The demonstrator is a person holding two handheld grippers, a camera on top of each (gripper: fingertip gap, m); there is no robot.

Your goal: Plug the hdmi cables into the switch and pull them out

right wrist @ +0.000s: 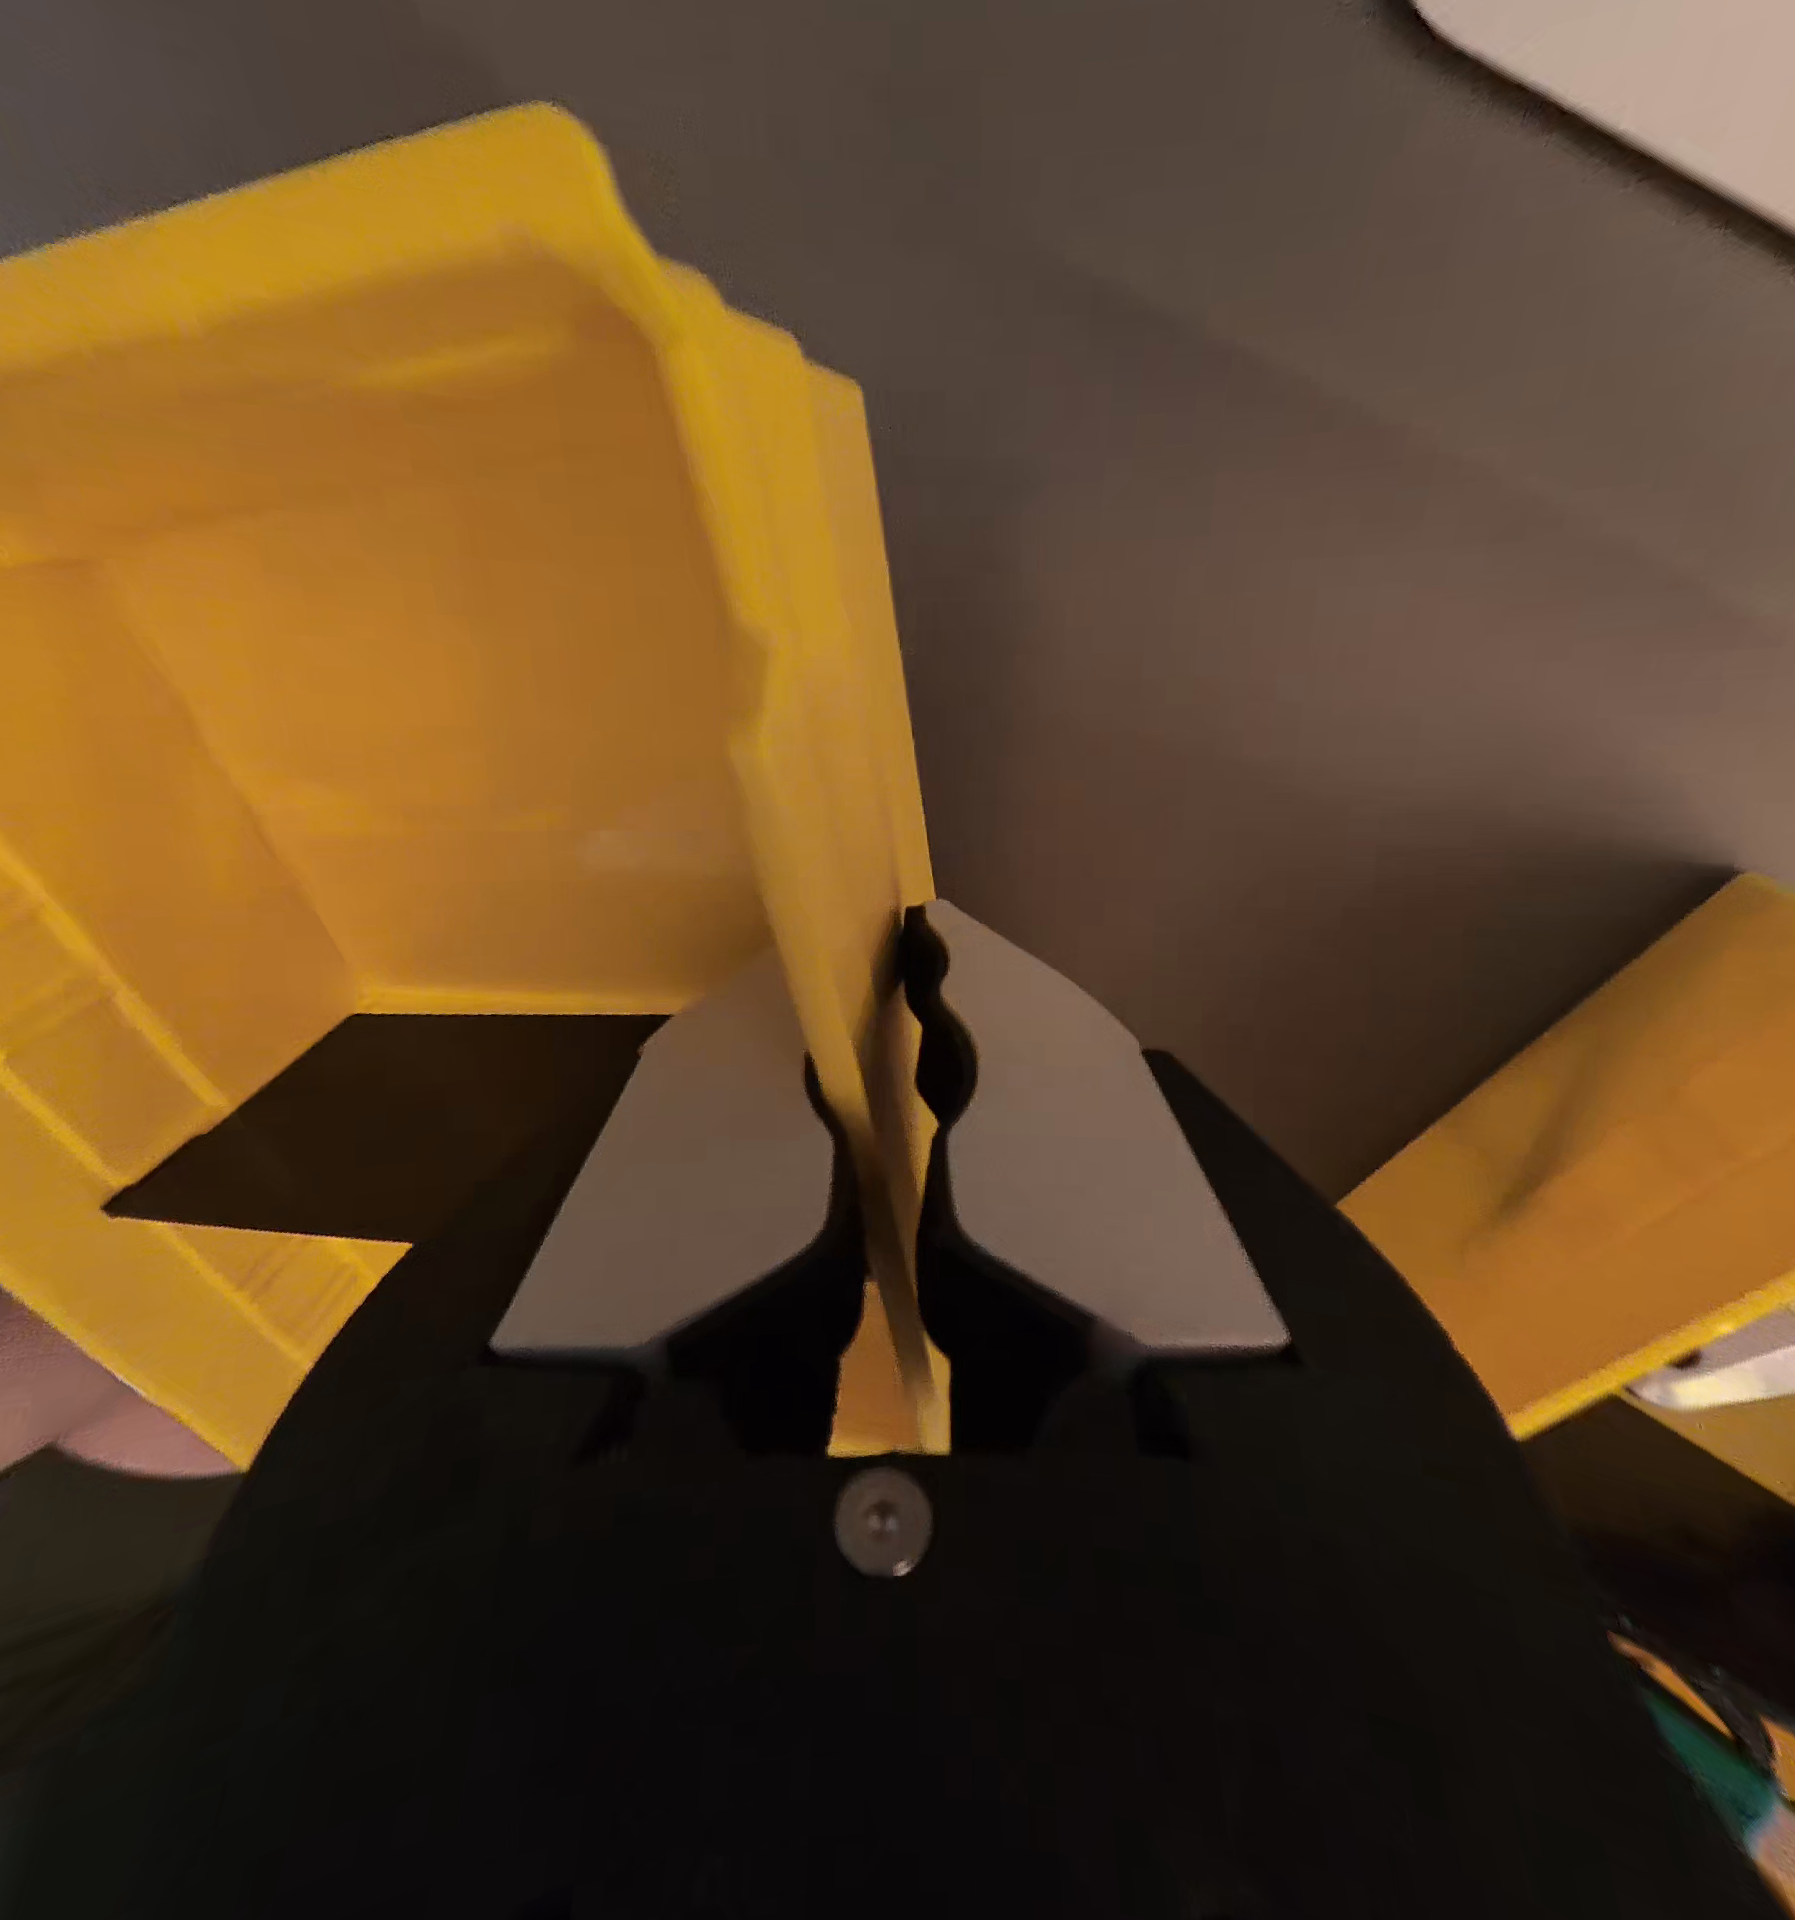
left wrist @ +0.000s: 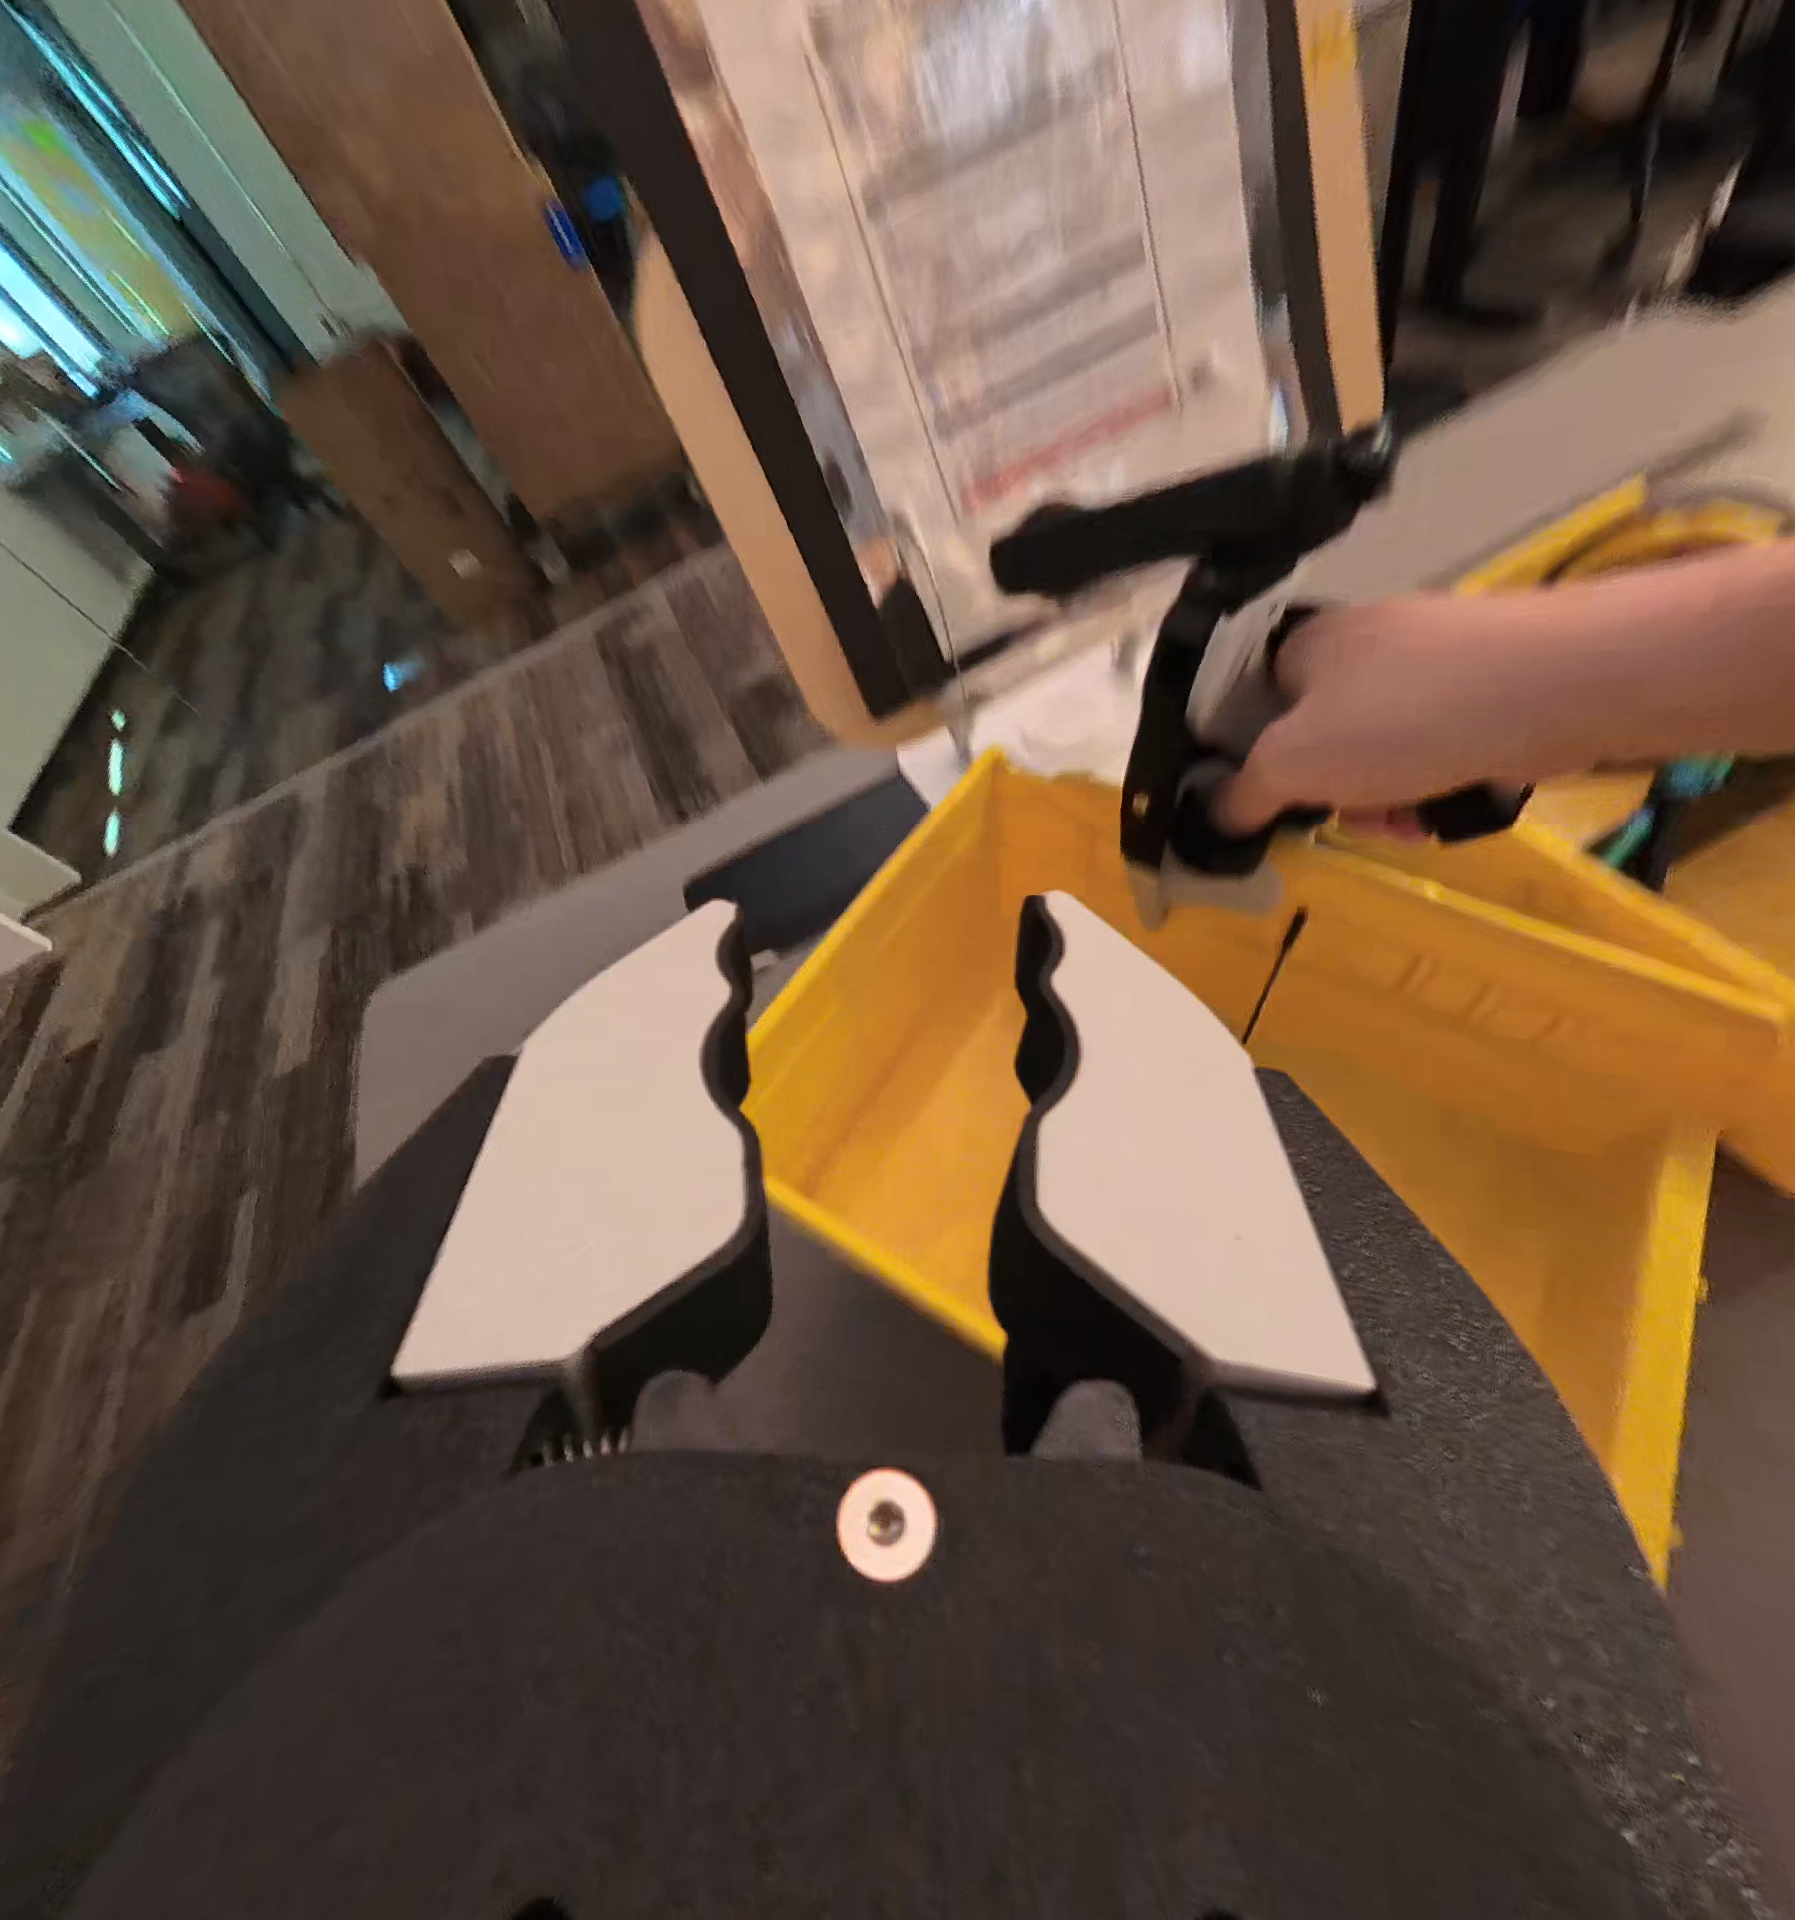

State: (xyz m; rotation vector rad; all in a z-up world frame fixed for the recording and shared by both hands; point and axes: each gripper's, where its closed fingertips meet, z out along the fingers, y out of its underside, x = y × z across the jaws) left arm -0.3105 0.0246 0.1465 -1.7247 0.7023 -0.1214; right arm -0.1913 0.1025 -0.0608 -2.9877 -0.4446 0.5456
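two grippers are seen at a yellow bin [left wrist: 976,1039]: the right gripper [right wrist: 888,1039] is clamped on its wall, the left gripper [left wrist: 882,997] held apart, empty. no hdmi cables or switch are visible; the thin wall could slip from the fingers.

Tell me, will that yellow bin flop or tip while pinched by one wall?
Probably stiff: the yellow bin keeps its moulded shape under the right gripper. It looks empty, so likely light. Held by one wall, it may swing or tilt.
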